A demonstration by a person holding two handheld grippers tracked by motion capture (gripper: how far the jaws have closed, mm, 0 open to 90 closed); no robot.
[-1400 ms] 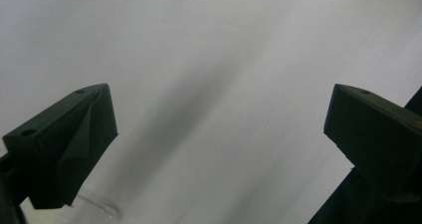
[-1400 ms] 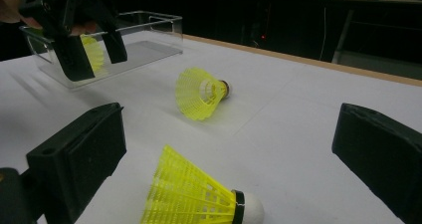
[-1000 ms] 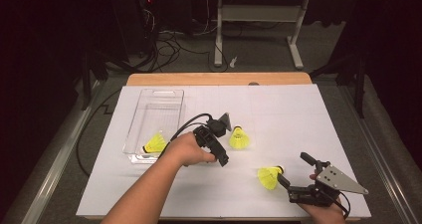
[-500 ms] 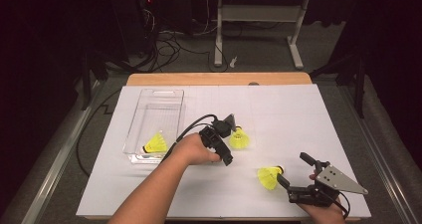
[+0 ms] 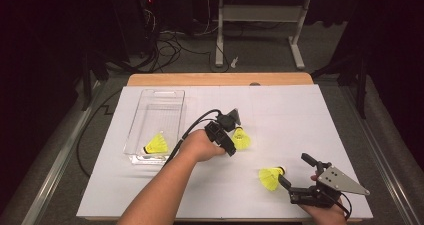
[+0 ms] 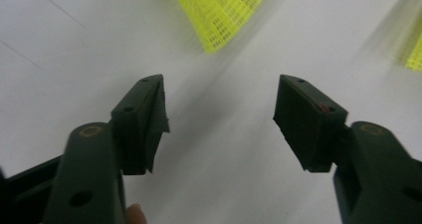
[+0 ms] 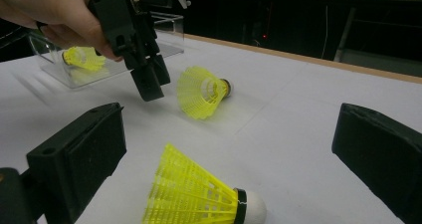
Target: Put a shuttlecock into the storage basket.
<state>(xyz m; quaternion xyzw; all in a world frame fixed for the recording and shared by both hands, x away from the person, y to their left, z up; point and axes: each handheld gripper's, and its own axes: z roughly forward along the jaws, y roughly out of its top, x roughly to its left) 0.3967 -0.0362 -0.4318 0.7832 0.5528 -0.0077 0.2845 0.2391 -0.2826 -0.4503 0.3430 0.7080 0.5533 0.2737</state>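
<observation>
Three yellow shuttlecocks are in view. One shuttlecock point(image 5: 156, 144) lies inside a clear plastic bin point(image 5: 150, 99) at the left. A second shuttlecock point(image 5: 241, 138) point(image 7: 201, 92) lies mid-table, and my left gripper point(image 5: 230, 149) point(image 7: 149, 84) stands open just to its left, jaws pointing down at the sheet. The left gripper point(image 6: 221, 119) holds nothing; a yellow skirt point(image 6: 219, 10) lies ahead of it. The third shuttlecock point(image 5: 270, 177) point(image 7: 199, 199) lies at the front right, between the open jaws of my right gripper point(image 5: 296, 171) point(image 7: 231, 134), untouched.
A white sheet point(image 5: 300, 120) covers the table, with a wooden edge point(image 5: 220, 79) at the back. Another yellow bit point(image 6: 415, 55) shows at the right edge of the left gripper view. Cables and a desk frame point(image 5: 260, 30) lie on the floor beyond.
My left hand and gripper have shifted slightly right, closer to the middle shuttlecock. The right gripper and all shuttlecocks have stayed put.
</observation>
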